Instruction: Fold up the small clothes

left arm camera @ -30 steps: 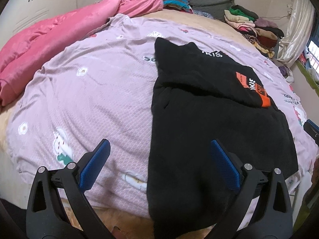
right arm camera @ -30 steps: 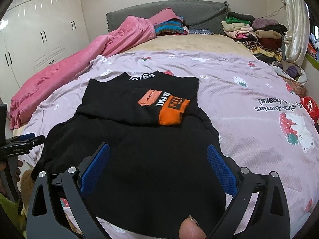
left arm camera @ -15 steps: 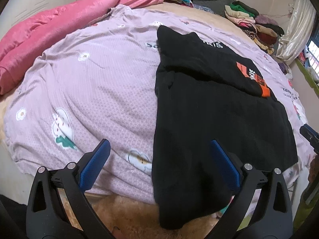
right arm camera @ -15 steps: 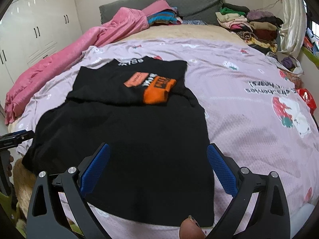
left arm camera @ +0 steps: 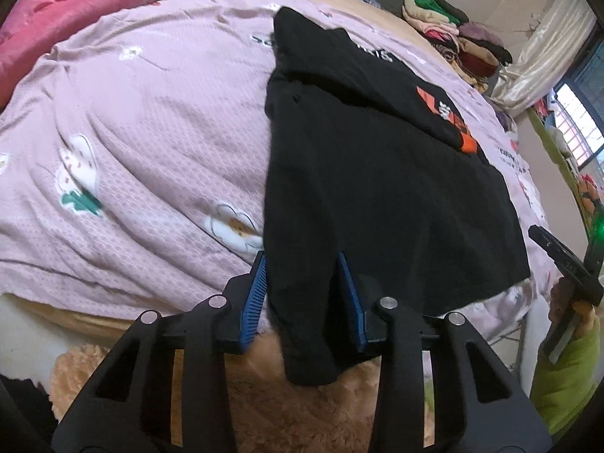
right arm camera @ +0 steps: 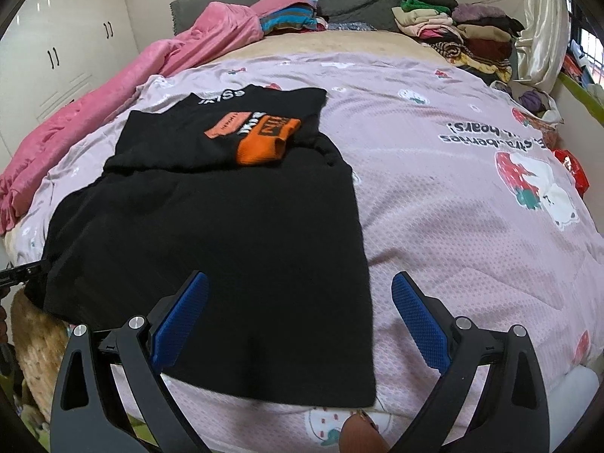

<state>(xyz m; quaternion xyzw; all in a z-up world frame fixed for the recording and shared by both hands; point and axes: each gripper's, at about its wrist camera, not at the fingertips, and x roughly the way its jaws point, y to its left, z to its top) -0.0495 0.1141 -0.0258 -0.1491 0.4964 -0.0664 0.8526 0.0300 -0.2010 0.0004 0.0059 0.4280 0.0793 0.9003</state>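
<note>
Left wrist view: black garment (left arm camera: 377, 173) lies flat mid-frame on the bed (left arm camera: 151, 113), its near corner hanging over the bed's lower edge.
Left hand-held gripper (left arm camera: 302, 287): tilted down, jaws just narrowed onto that corner.
Right hand-held gripper (right arm camera: 298, 324): tilted down, jaws wide, straddling the hem's right corner, holding nothing.
Open room: bare bedspread right of the garment; pink blanket (right arm camera: 94, 113) upper left.

We are noting occlusions — the black garment (left arm camera: 377, 173) is hiding its own folded-under layers, and whether the left gripper (left arm camera: 302, 287) pads are pressing its corner is staying unclear; the fingertip (right arm camera: 360, 434) is running off-frame.
</note>
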